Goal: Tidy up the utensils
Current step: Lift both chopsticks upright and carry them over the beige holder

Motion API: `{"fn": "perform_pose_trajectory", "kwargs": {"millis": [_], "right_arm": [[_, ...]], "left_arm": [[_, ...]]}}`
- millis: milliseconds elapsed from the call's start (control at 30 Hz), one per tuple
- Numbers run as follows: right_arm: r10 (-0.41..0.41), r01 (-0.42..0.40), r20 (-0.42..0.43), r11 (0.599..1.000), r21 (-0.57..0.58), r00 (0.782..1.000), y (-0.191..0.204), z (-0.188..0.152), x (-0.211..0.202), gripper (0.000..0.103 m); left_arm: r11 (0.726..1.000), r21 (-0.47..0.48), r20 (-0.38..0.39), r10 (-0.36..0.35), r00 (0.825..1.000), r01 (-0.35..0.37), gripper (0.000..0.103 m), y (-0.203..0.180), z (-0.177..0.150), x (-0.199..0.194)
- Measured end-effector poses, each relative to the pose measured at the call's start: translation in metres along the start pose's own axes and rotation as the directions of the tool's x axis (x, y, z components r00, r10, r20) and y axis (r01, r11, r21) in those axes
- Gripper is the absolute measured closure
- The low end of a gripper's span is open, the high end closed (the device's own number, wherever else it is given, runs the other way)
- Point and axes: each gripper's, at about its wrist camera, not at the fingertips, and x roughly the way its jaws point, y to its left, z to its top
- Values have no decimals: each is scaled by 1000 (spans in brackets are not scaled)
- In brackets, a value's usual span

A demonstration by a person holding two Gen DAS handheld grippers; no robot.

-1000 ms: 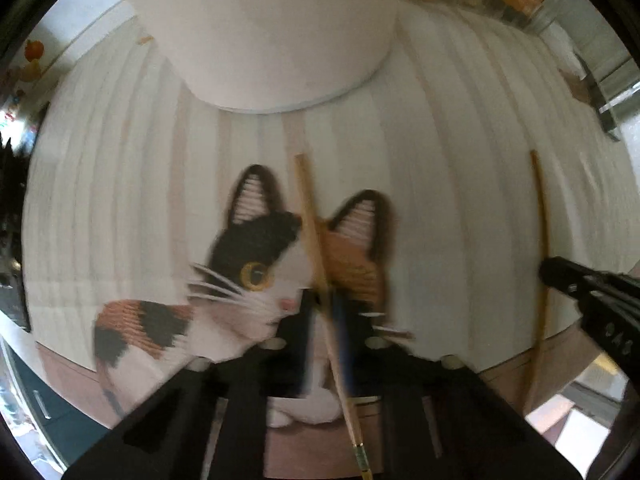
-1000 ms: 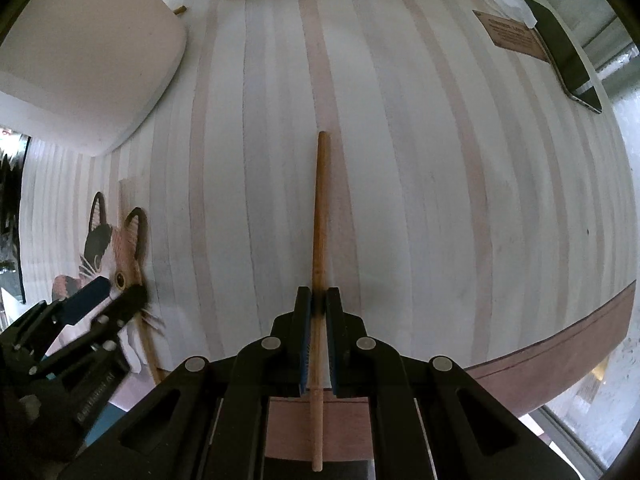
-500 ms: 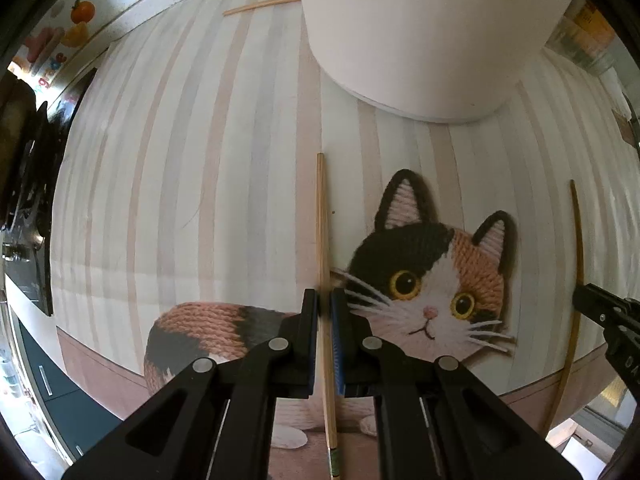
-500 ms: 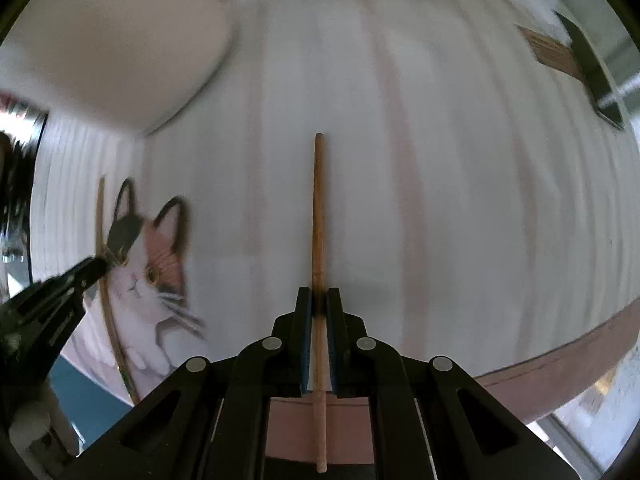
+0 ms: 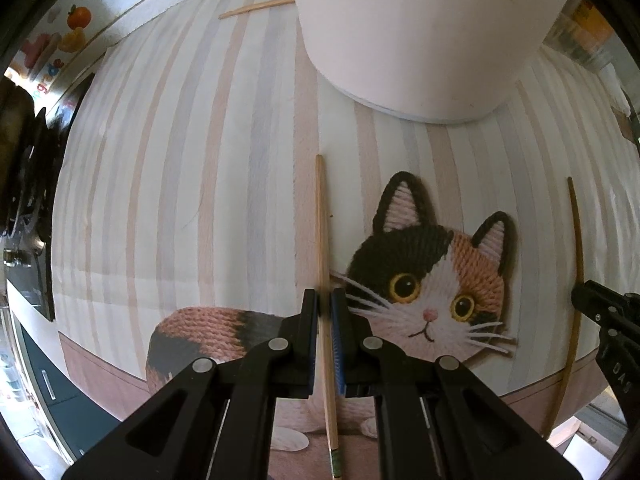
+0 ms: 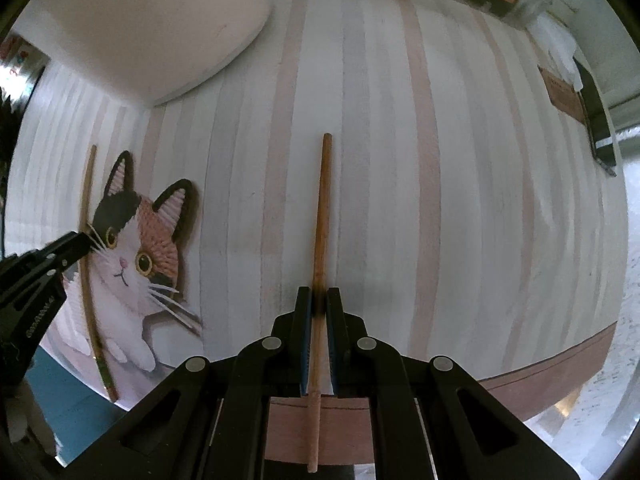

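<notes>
A striped tabletop (image 5: 168,184) with a cat picture lies below. Each tool pinches one chopstick: left tool (image 5: 325,312), pale chopstick (image 5: 321,232); right tool (image 6: 319,308), darker chopstick (image 6: 321,216). Neither is stowed; a white container (image 5: 420,32) stands ahead.

I see the desk (image 6: 460,208) covered by a cloth of pale pink and grey stripes with a knitted-look calico cat (image 5: 432,280) printed near its brown edge. A large white container (image 5: 420,32) stands on it beyond the cat. A thin wooden stick (image 5: 256,8) lies beside that container.
</notes>
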Motion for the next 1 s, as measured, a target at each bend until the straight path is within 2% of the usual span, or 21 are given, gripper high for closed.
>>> {"fn": "perform_pose_trajectory", "kwargs": {"millis": [133, 233, 367, 433, 567, 700, 800, 1000], "right_arm": [[-43, 43, 22, 999, -17, 999, 27, 0, 0, 95], [-18, 17, 47, 999, 27, 999, 29, -8, -1, 96], [3, -16, 145, 996, 83, 989, 25, -10, -30, 96], [7, -26, 199, 996, 90, 980, 26, -10, -46, 96], [18, -50, 305, 994, 100, 952, 30, -10, -81, 96], [44, -93, 387, 990, 108, 921, 17, -9, -115, 96], [68, -130, 445, 985, 110, 893, 2, -5, -133, 96], [101, -182, 550, 979, 95, 829, -1, -1, -171, 96]], "left_arm": [[998, -58, 32, 6, 999, -4, 99, -1, -4, -4], [996, -89, 95, 21, 995, -12, 99, 4, -3, -24], [992, -122, 199, 32, 980, -7, 99, 15, 1, -65], [990, -137, 258, 31, 966, 5, 99, 20, 2, -88], [988, -152, 347, 36, 937, 18, 99, 25, 3, -123], [985, -170, 417, 34, 908, 41, 99, 34, 6, -154], [981, -184, 462, 32, 886, 61, 100, 39, 7, -173], [971, -208, 553, 18, 833, 117, 100, 51, 8, -220]]}}
